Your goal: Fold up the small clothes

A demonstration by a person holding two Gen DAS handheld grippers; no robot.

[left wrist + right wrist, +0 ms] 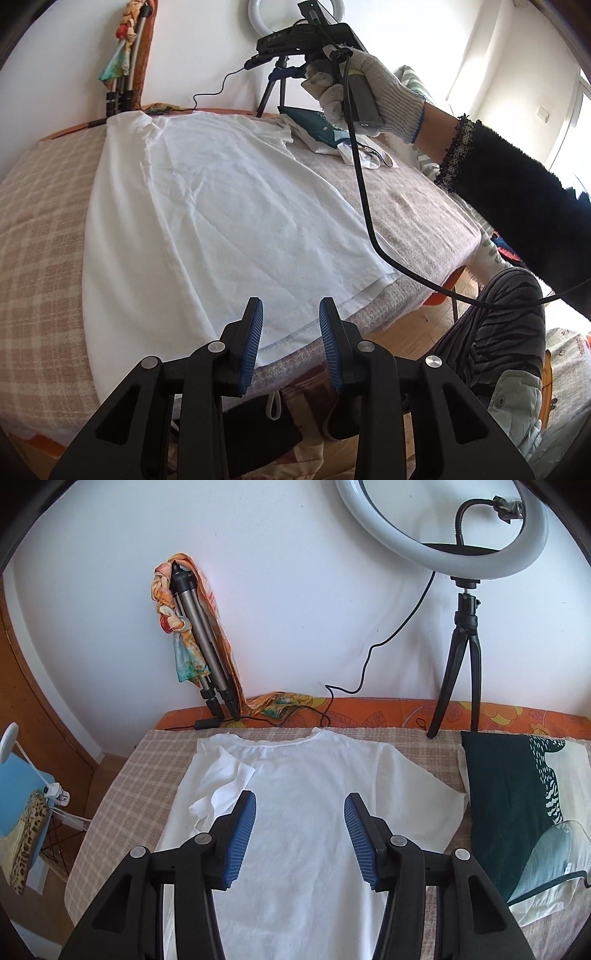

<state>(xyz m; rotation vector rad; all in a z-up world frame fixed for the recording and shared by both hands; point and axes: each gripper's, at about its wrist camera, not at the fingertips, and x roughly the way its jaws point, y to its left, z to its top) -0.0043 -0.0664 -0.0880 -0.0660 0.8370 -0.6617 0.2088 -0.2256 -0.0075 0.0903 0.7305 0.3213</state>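
Note:
A white T-shirt [221, 214] lies flat on a checked cloth covering the table [40, 236]. My left gripper [291, 314] is open and empty, just above the shirt's bottom hem at the table's near edge. My right gripper [300, 808] is open and empty, held above the middle of the shirt [306, 782], collar at the far side. The shirt's left sleeve [221, 797] is folded in over the body; the right sleeve [428, 790] lies spread out. The right hand in a white glove [373, 88] holds that gripper high in the left wrist view.
A folded dark green and white garment [517, 797] lies right of the shirt, also seen in the left wrist view [314, 122]. A ring light on a tripod [461, 657] and a folded tripod with a scarf [199, 646] stand at the far edge. A black cable [365, 206] hangs over the table.

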